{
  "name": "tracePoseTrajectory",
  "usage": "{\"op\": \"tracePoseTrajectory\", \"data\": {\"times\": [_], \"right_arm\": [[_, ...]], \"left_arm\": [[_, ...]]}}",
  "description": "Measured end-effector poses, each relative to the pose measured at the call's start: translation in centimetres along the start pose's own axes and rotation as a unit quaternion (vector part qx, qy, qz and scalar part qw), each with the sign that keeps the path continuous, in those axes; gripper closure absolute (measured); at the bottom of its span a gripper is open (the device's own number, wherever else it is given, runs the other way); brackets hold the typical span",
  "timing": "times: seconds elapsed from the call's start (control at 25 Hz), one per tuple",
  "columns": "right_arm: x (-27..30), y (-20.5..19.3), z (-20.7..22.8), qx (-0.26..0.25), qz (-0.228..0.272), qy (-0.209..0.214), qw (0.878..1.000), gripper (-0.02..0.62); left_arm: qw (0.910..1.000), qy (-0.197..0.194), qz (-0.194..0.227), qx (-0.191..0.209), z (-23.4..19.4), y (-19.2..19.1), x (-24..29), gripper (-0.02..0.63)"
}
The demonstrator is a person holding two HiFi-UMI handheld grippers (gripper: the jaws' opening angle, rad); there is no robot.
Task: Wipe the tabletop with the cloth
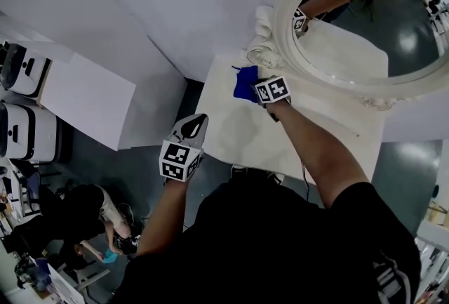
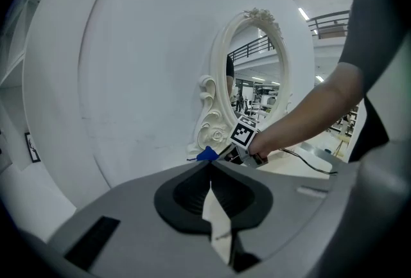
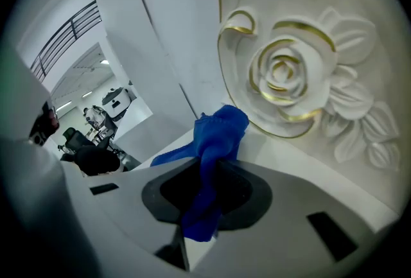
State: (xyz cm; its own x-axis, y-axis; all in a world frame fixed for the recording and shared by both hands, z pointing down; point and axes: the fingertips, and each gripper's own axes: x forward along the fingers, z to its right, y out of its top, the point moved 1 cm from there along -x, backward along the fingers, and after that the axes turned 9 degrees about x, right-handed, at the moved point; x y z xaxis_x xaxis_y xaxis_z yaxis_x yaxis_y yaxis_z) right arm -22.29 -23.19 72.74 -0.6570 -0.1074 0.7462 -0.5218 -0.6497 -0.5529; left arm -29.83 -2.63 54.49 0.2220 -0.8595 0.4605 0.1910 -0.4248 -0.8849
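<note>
So starting at the left, the left gripper [image 1: 197,123] hangs just off the left edge of the white tabletop [image 1: 235,130], over the dark floor [image 1: 140,169], with its jaws pressed together and nothing between them. Moving right, the blue cloth [image 1: 245,83] sits bunched up at the back left corner of the tabletop and looks to be down on the surface there. The right gripper [image 1: 258,89] has its jaws clamped on that cloth, with a wad sticking out past the tips and a tail hanging back between them. Right beside the cloth is the carved rose [image 3: 282,71] at the foot of the ornate white mirror frame [image 1: 286,23], which takes up the right side.
</note>
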Motion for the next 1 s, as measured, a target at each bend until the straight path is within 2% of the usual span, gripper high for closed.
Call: {"op": "tracePoseTrajectory", "data": {"times": [0.24, 0.56, 1.0], "right_arm": [[-3.5, -1.9, 4.1, 0.023, 0.003, -0.032, 0.999, 0.535], [-9.8, -6.0, 10.8, 0.061, 0.016, -0.076, 0.995, 0.535], [-18.5, -11.9, 20.2, 0.120, 0.033, -0.131, 0.984, 0.535]], "left_arm": [[0.9997, -0.022, -0.002, 0.009, 2.4, 0.7, 1.3, 0.594], [0.9973, -0.064, 0.009, 0.034, 6.9, 3.5, 4.6, 0.594], [0.9904, -0.121, 0.018, 0.064, 13.8, 6.9, 9.6, 0.594]]}}
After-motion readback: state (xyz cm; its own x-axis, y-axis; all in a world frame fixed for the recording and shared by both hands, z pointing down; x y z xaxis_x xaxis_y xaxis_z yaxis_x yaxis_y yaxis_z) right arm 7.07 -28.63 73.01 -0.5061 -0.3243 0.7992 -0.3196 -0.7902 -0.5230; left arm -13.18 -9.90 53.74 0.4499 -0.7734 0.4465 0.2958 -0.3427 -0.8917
